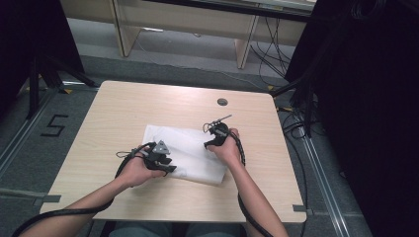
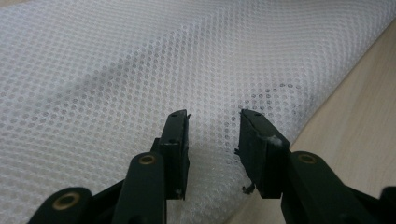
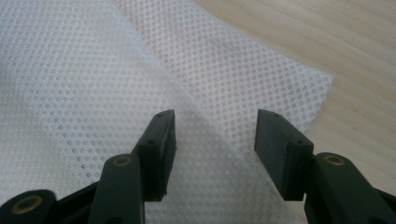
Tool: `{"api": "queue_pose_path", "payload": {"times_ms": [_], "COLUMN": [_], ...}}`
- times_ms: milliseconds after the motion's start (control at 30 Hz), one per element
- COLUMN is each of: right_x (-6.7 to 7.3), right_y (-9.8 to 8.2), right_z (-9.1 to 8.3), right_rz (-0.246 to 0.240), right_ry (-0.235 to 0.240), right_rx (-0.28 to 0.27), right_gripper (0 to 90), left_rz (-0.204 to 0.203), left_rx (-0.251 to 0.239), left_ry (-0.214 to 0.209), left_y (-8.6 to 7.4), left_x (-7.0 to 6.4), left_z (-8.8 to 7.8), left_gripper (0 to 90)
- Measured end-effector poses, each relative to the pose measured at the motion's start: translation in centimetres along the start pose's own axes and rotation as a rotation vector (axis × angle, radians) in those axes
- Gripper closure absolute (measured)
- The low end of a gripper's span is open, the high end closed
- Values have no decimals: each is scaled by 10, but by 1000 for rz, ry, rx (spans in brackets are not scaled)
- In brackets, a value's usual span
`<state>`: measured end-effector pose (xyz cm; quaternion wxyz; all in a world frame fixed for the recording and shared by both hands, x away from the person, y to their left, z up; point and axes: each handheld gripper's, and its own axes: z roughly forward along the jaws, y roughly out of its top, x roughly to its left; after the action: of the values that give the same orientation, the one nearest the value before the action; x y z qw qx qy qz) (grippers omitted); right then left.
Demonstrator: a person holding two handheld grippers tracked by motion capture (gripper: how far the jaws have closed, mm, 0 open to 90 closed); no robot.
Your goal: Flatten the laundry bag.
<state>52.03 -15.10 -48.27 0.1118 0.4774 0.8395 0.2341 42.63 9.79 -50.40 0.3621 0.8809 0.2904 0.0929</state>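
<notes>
White mesh cloth (image 1: 188, 153) lies folded mid-table (image 1: 123, 113), layers overlapping, so both tools work its near edges. Left gripper (image 2: 212, 149) hovers half-open over the cloth's edge, gripping nothing; right gripper (image 3: 215, 149) gapes wide above the fold, cloth free beneath.

The wooden table (image 1: 123, 106) lies bare across the upper part of the high view and along its left and bottom edges, open to a hand. A white mesh cloth (image 1: 190, 148) lies flat at centre, no barrier. A small round grommet (image 1: 222, 101) sits flush near the far edge. Dark stands crowd the left and right margins.
</notes>
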Motion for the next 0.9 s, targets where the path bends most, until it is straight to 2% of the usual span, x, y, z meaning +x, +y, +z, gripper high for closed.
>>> {"api": "queue_pose_path", "payload": {"times_ms": [33,67,200,233,267,300,333,367,433,467,533,600,667,700,800,900], "right_x": [0,1,3,4,5,5,7,7,8,10,12,13,14,13,15,18], "right_y": [0,1,2,2,2,2,1,1,1,1,2,3,4,4,5,9], "right_z": [0,3,5,5,5,5,4,5,5,4,5,4,2,2,-1,-13], "right_rz": [0,-32,-60,-55,-79,-79,-84,-95,-100,-95,-116,-118,-105,-114,-114,-97], "right_ry": [0,0,-1,8,18,18,29,40,47,51,48,43,37,38,38,45], "right_rx": [0,7,17,27,29,29,36,34,36,45,46,48,54,48,46,33], "right_gripper": [498,511,550,577,642,642,728,766,802,844,894,897,900,900,900,900], "left_rz": [0,19,18,16,12,9,10,10,31,27,17,11,25,9,10,8], "left_rx": [0,8,8,7,5,11,6,6,12,12,10,8,11,8,15,12], "left_ry": [0,2,4,10,6,2,7,7,5,5,8,8,10,7,8,10], "left_y": [0,0,0,0,0,0,-1,-1,0,0,-1,-2,-1,-1,-1,0], "left_x": [0,0,0,0,-1,-1,-1,-1,-1,-2,-3,-4,-3,-4,-3,-4], "left_z": [0,0,0,1,1,1,2,2,1,1,2,3,2,3,3,4], "left_gripper": [627,628,630,630,631,631,633,633,634,635,639,641,645,646,648,650]}}
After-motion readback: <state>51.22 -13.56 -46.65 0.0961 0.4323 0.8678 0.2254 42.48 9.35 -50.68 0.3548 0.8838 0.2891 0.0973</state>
